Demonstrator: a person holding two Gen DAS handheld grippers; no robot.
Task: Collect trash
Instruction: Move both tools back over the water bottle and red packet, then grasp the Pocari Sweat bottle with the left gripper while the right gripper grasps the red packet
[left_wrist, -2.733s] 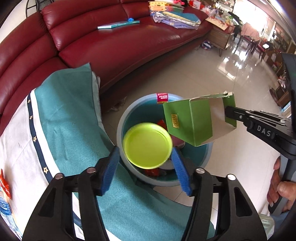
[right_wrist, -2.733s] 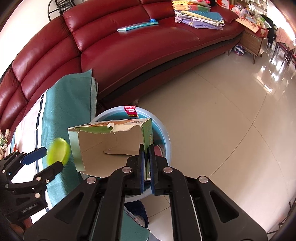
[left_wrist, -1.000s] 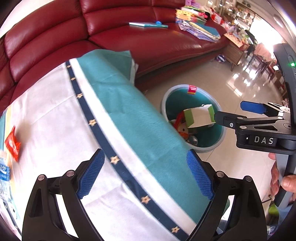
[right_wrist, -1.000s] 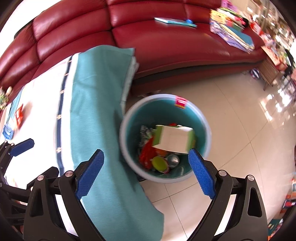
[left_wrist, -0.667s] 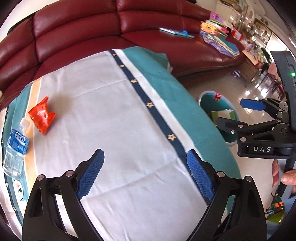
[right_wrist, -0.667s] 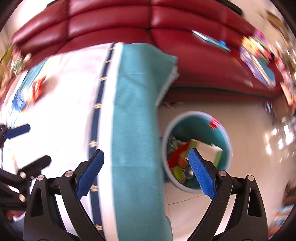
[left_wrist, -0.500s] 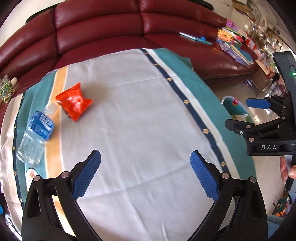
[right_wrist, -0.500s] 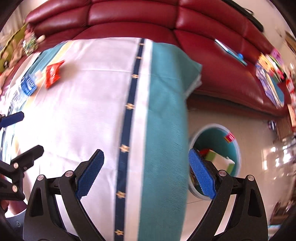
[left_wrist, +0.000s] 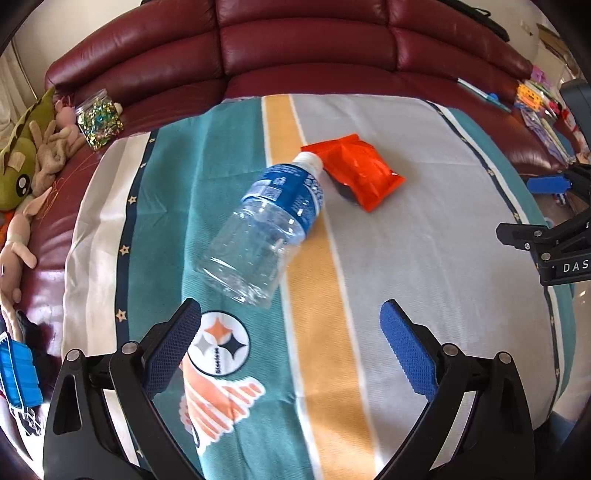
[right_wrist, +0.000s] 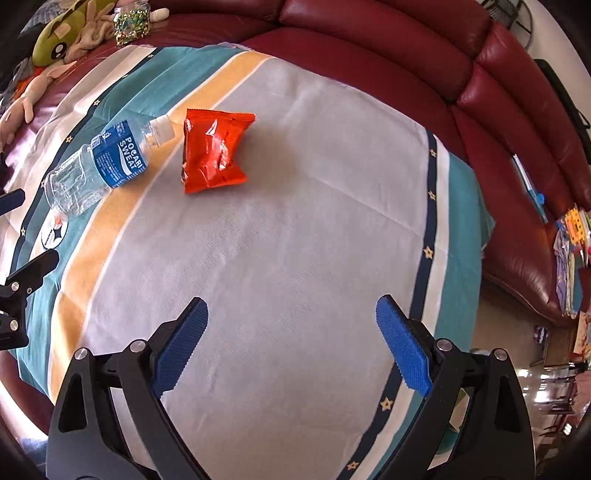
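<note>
An empty clear plastic bottle (left_wrist: 271, 225) with a blue label lies on its side on the striped tablecloth (left_wrist: 424, 184), its white cap touching an orange snack bag (left_wrist: 356, 170). My left gripper (left_wrist: 291, 343) is open and empty, just short of the bottle's base. My right gripper (right_wrist: 291, 343) is open and empty over the white part of the cloth, well short of the snack bag (right_wrist: 212, 155) and the bottle (right_wrist: 99, 166). The right gripper also shows at the right edge of the left wrist view (left_wrist: 550, 206). The trash bin is out of view.
A dark red leather sofa (left_wrist: 295, 40) curves behind the table. Plush toys (left_wrist: 33, 140) and a clear jar (left_wrist: 98, 123) sit on it at the left. Books and papers (right_wrist: 574, 251) lie on the sofa at the right. A blue box (left_wrist: 16, 373) is at the left edge.
Both grippers let the plate and green box drop into the bin, then swung left over the table. The bottle and snack bag are now close in front of the left gripper.
</note>
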